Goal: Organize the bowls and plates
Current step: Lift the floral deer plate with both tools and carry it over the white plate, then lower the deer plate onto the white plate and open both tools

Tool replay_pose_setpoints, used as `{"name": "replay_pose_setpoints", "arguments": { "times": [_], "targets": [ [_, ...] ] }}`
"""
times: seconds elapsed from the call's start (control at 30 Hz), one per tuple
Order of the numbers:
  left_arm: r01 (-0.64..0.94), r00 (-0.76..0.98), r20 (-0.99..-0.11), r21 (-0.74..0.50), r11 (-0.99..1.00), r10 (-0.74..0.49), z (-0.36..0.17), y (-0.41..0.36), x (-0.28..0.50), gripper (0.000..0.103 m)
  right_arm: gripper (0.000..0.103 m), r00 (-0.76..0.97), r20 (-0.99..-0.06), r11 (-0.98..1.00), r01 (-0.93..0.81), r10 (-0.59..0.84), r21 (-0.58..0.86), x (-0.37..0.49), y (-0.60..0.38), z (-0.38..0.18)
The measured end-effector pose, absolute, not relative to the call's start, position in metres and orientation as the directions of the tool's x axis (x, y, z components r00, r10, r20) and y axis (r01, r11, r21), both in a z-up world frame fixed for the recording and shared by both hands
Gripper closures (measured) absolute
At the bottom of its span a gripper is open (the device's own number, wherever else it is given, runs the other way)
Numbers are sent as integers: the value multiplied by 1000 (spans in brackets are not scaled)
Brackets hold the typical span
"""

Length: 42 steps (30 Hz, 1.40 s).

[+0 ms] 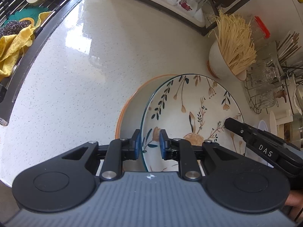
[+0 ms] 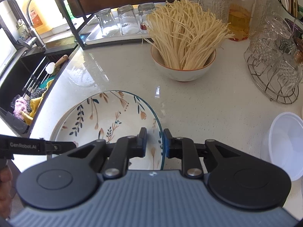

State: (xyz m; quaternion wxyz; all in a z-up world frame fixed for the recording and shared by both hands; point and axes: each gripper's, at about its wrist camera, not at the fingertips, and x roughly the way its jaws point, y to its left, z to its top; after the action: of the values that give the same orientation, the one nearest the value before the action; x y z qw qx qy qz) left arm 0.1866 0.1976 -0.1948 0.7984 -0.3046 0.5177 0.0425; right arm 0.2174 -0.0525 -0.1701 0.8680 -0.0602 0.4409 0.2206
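Observation:
A floral plate with a blue rim [image 1: 189, 104] [image 2: 106, 117] lies tilted over an orange-rimmed plate [image 1: 132, 109] on the white counter. My left gripper [image 1: 150, 143] is shut on the floral plate's left rim. My right gripper [image 2: 154, 141] straddles the plate's right rim: its outer pad sits at the rim, its inner pad stands off, and it is open. Each view also catches the other gripper's black fingers [image 1: 238, 128] [image 2: 56, 147] at the plate's far edge. Behind the plates stands a white bowl [image 1: 215, 60] [image 2: 181, 73] stuffed with pale thin strands.
The black sink [image 2: 22, 79] holds a yellow cloth [image 1: 11, 45] and scrubbers at the left. A wire rack of glass cups [image 2: 274, 71] stands at the right, with a white plastic tub [image 2: 284, 145] near it. Upturned glasses [image 2: 123, 20] and a red-lidded jar [image 2: 239, 19] line the back.

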Motion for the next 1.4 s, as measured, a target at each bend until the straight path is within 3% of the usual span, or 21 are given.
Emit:
{"name": "replay_pose_setpoints", "arguments": {
  "times": [0.2,0.37,0.9,1.13,1.4],
  "targets": [
    [-391,462,-855,-436,811,-237,-187,200,185,70,81,528,-784,889,-455,326,63,215,-49,-171],
    [-420,486,-842,-462,781,-236,-181,207,175,67,82,567,-771,867,-496,291,-37,209,-37,-172],
    [-438,537,-828,-439,785,-163,-159,215,156,67,82,508,-780,882,-457,366,116,212,-52,-177],
    [-430,529,-838,-402,808,-136,-164,215,160,67,73,474,-771,877,-427,425,221,213,-59,-178],
    [-420,502,-853,-388,820,-146,-179,212,164,67,73,463,-785,890,-389,412,237,213,-60,-186]
  ]
}}
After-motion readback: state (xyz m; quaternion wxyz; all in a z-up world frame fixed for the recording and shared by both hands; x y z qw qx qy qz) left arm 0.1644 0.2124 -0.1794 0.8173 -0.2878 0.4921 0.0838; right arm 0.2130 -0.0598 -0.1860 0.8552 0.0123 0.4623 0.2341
